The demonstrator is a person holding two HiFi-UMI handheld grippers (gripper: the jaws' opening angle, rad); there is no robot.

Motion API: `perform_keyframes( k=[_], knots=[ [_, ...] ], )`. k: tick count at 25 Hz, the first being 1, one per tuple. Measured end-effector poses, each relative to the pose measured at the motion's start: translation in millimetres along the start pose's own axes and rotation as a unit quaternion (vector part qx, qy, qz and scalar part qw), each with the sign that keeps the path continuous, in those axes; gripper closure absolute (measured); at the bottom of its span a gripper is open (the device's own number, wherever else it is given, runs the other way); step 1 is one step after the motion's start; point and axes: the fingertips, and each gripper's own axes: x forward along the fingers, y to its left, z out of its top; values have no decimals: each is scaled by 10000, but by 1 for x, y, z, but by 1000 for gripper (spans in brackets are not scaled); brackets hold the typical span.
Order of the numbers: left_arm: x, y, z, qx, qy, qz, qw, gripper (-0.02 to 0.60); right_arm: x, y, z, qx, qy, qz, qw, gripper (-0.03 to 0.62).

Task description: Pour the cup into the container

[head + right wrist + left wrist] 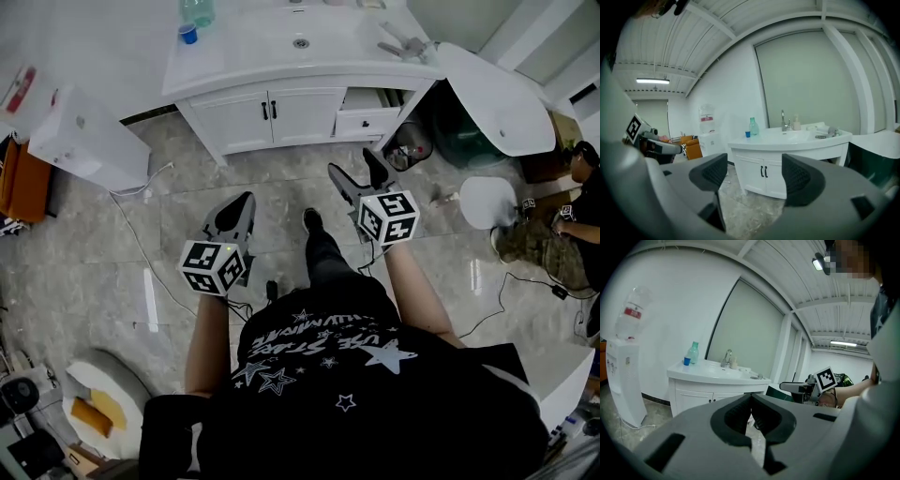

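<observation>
A small blue cup (188, 34) stands on the far left corner of the white vanity top (244, 52), next to a green bottle (197, 11). Both also show in the left gripper view, the cup (686, 361) beside the bottle (694, 352), and in the right gripper view, cup (747, 134) and bottle (753, 126). My left gripper (242, 204) hangs over the floor well short of the vanity, its jaws together with nothing between them (751, 401). My right gripper (353, 164) is held a little nearer the cabinet, jaws wide apart and empty (753, 176).
The vanity has a sink basin (300, 42) and a faucet (783, 121). A white water dispenser (89, 141) stands to its left. A white bathtub (497, 94) and a crouching person (562, 225) are at the right. Cables (141, 253) lie on the marble floor.
</observation>
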Motion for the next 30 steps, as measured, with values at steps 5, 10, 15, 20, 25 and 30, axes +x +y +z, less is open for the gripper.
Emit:
perform_keyframes(
  k=[5, 10, 15, 20, 25, 30],
  knots=[
    [37, 32, 21, 2, 29, 176, 9998, 571, 52, -29, 18, 31, 25, 116, 9999, 232],
    [82, 60, 41, -29, 90, 375, 9993, 571, 102, -60, 37, 109, 37, 246, 9996, 230],
    [130, 78, 67, 55, 100, 489, 9987, 571, 149, -98, 59, 128, 21, 377, 9992, 232],
    [171, 104, 91, 82, 35, 740, 9972, 571, 202, -127, 79, 72, 9, 619, 9981, 230],
    [197, 131, 108, 135, -156, 1105, 9937, 571, 261, -142, 92, -70, 87, 1022, 9947, 209],
    [199, 163, 117, -13, -269, 1597, 9868, 571, 309, -135, 105, -187, 154, 1452, 9891, 207]
  ],
)
